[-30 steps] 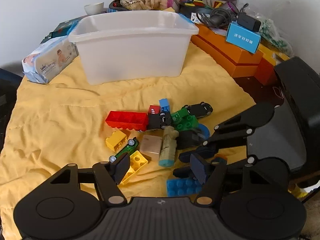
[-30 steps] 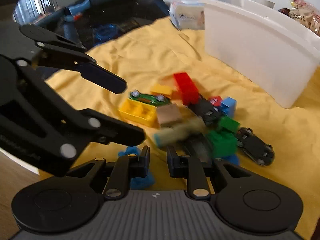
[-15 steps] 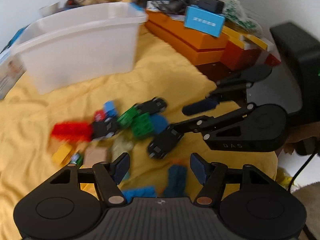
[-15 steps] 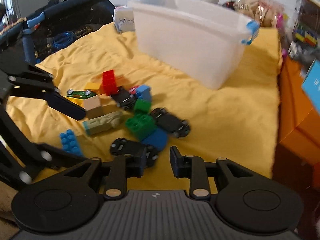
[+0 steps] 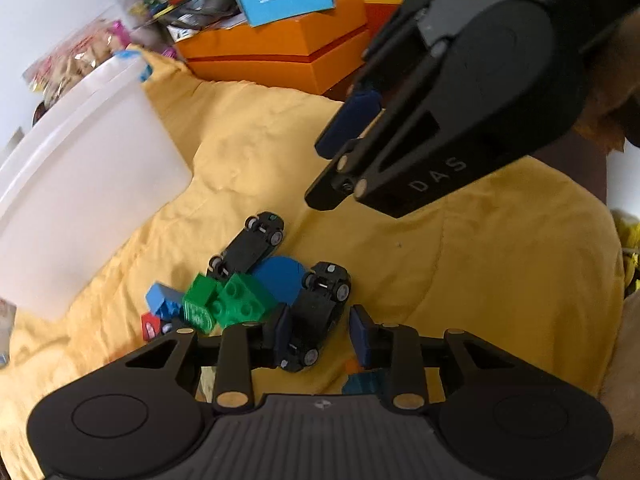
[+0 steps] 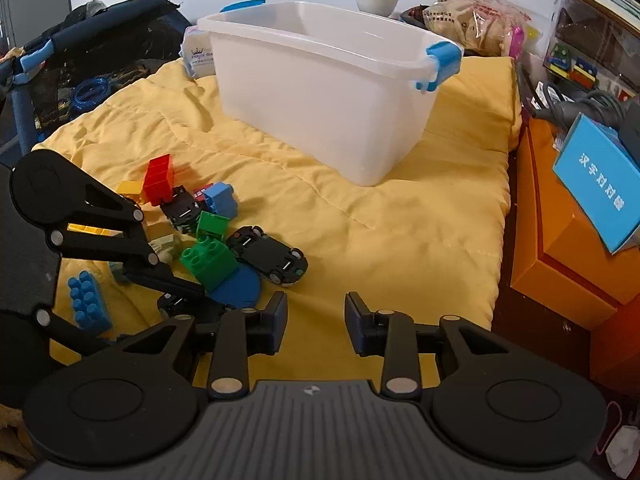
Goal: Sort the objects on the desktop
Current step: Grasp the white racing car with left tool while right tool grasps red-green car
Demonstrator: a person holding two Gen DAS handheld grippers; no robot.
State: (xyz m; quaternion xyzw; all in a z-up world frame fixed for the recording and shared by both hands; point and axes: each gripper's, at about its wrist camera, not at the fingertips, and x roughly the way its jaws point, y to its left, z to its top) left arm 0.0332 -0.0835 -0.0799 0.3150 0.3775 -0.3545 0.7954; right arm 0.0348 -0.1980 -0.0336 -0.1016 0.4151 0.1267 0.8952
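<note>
Straddling a black toy car (image 5: 316,316), the left gripper (image 5: 320,330) has its jaws apart, one dark-blue pad on each side of the car body; whether either pad touches it I cannot tell. That car lies on the yellow quilt (image 5: 460,264), nose against a flat blue disc (image 5: 280,280). A second black car (image 5: 250,246) lies just past the disc, wheels up. Two green bricks (image 5: 224,302) huddle beside the disc, with one light-blue brick (image 5: 162,300) and a scrap of red toy (image 5: 150,326) further left.

Over on the right wrist view, the count grows: three black cars now, the big one (image 6: 268,254) by the disc (image 6: 236,286), another (image 6: 182,208) wedged between the bricks, and the straddled one (image 6: 176,304) mostly hidden under the left gripper's arm (image 6: 120,248). That view alone shows one tall red brick (image 6: 160,178), yellow pieces (image 6: 130,190), a pale beige block (image 6: 164,246) and a studded blue plate (image 6: 88,302) at the quilt's near edge. The right gripper (image 6: 316,322) hangs over bare quilt, jaws wide, nothing between them.

One white plastic bin (image 6: 320,88) with blue clips stands well behind the pile. Orange boxes (image 6: 568,240) and a blue card box (image 6: 596,184) sit off the quilt's right edge.
</note>
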